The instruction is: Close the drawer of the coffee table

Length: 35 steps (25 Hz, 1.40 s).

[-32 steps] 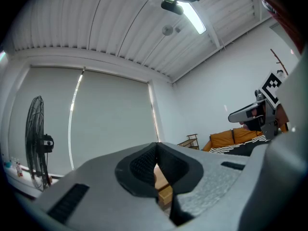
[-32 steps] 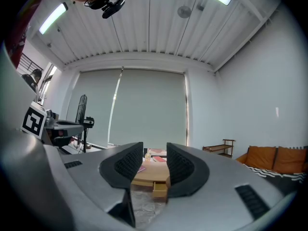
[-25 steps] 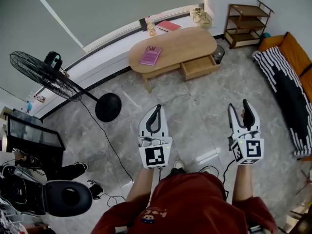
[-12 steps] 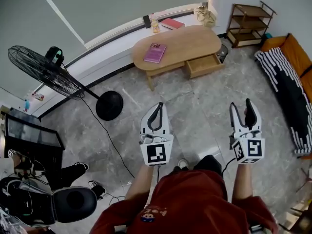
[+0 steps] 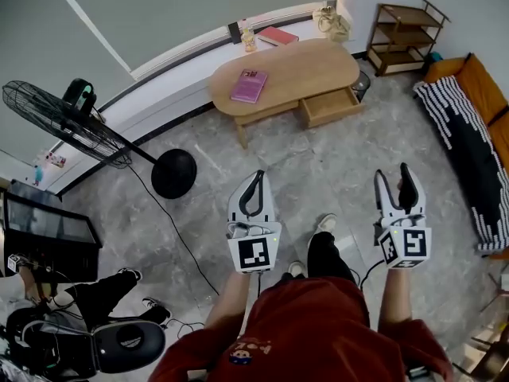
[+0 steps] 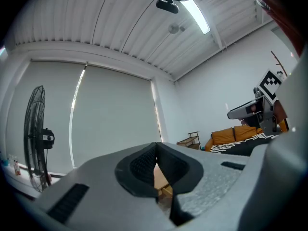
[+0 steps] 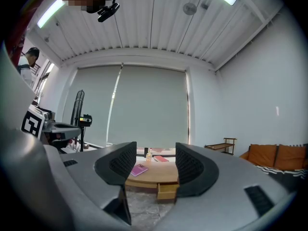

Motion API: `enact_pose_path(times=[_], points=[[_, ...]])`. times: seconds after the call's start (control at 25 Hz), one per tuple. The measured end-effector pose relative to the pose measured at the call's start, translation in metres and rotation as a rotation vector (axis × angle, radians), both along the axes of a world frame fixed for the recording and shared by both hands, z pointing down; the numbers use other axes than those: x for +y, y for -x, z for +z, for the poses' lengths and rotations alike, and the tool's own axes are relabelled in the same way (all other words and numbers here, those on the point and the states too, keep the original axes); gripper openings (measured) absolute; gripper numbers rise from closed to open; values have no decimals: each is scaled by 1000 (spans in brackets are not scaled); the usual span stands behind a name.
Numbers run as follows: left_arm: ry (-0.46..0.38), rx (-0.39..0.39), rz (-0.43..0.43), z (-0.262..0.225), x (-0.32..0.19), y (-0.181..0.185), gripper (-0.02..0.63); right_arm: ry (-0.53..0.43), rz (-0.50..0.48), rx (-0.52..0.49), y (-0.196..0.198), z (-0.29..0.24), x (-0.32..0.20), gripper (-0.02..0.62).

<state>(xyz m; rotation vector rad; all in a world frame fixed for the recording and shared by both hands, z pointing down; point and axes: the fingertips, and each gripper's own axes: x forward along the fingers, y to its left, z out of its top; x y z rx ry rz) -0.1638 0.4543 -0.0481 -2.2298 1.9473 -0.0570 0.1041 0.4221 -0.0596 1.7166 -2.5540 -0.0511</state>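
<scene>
The drawer (image 5: 328,107) stands pulled out of the table (image 5: 290,72) toward the person, well ahead of both tools, its front facing them. The right tool (image 5: 395,175), jaws wide and empty, points straight at it. The left tool (image 5: 256,178) is pinched together on nothing.

I find no legible text, number or brand. The black-and-white square markers (image 5: 254,255) bear patterns only. Print on the flat pink book (image 5: 248,86) lying on the oval wooden counter (image 5: 310,66), and on the red shirt (image 5: 318,325), is too small to read.
</scene>
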Motion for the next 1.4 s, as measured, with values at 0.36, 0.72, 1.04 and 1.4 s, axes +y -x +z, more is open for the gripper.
enact_pose_path(times=[0.36,0.72,1.04,1.4], points=[[16,-23,-7,12,-63,-12,8,19,-5,-9,-13,20,-65,238],[57,-16,-3,9,-172,-40,8,47,1,-39,-39,27,-169,239],[69,-18,5,7,-263,-80,8,66,15,-66,-81,38,-256,239],[82,-30,-19,13,-319,-93,8,74,1,-72,-98,46,-315,239]])
